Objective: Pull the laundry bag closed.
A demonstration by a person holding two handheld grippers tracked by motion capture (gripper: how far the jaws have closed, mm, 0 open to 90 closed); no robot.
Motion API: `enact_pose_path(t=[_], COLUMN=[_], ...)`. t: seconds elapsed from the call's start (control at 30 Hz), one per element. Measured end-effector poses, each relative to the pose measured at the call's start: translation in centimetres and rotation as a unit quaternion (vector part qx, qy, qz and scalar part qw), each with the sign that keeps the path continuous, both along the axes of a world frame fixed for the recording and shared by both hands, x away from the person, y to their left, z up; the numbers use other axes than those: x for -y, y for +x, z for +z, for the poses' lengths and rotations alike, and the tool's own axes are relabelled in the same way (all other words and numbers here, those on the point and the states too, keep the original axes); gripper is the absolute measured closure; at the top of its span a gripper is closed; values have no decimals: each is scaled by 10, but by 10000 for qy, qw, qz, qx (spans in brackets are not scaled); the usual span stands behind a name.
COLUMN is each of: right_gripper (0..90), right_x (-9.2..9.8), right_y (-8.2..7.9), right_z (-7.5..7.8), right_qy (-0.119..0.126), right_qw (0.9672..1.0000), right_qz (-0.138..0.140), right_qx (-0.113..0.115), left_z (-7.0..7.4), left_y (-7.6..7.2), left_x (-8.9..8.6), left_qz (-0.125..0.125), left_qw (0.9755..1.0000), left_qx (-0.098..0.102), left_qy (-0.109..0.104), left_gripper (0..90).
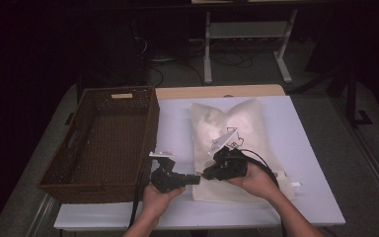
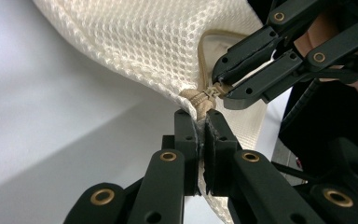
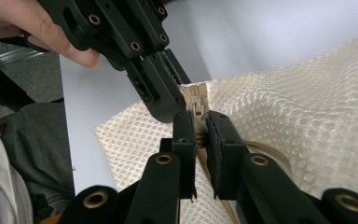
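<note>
Two grippers meet at the near left corner of the cream mesh zippered bag (image 1: 229, 131), which lies on my white table (image 1: 306, 148) to the right of the brown wicker basket (image 1: 103, 140).

Nearest me in the high view, my left gripper (image 1: 197, 178) and right gripper (image 1: 206, 173) sit tip to tip, too small there to read their grip.

My left gripper view settles it: the left gripper (image 2: 200, 122) has its jaws clamped on the bunched beige end of the zipper (image 2: 196, 100), and just beyond, the right gripper (image 2: 222, 89) pinches the small zipper pull (image 2: 213, 90).

My right gripper view gives the reverse angle: the right gripper (image 3: 199, 123) is closed on the zipper track (image 3: 196, 105), the left gripper (image 3: 179, 100) bites the corner beside it, and a hand (image 3: 28, 28) shows behind.

Farther off, the high view shows the bag's plump far end and the basket's open interior.
</note>
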State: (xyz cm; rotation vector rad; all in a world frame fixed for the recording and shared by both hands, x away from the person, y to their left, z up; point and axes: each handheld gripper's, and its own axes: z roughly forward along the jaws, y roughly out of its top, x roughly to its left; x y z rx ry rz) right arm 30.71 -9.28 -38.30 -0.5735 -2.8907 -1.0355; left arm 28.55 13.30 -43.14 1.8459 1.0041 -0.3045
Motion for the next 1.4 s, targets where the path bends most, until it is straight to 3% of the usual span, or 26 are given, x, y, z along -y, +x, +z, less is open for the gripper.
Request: enact_pose_path(t=[0.1, 0.47, 1.4], right_gripper=[818, 817, 816], right_x=[4, 15, 52], right_y=[1, 4, -5], right_z=[3, 13, 24], right_qy=[25, -240, -397], right_qw=[10000, 9997, 9988], right_qz=[-6, -4, -189], right_qx=[-25, 110, 236], left_z=[3, 11, 11], left_y=[1, 3, 2], left_x=[0, -4, -8], left_qz=[-3, 150, 167], left_qw=[10000, 9998, 9994], left_qx=[30, 89, 194], left_qy=[-14, -87, 226], left_gripper=[857, 855, 853])
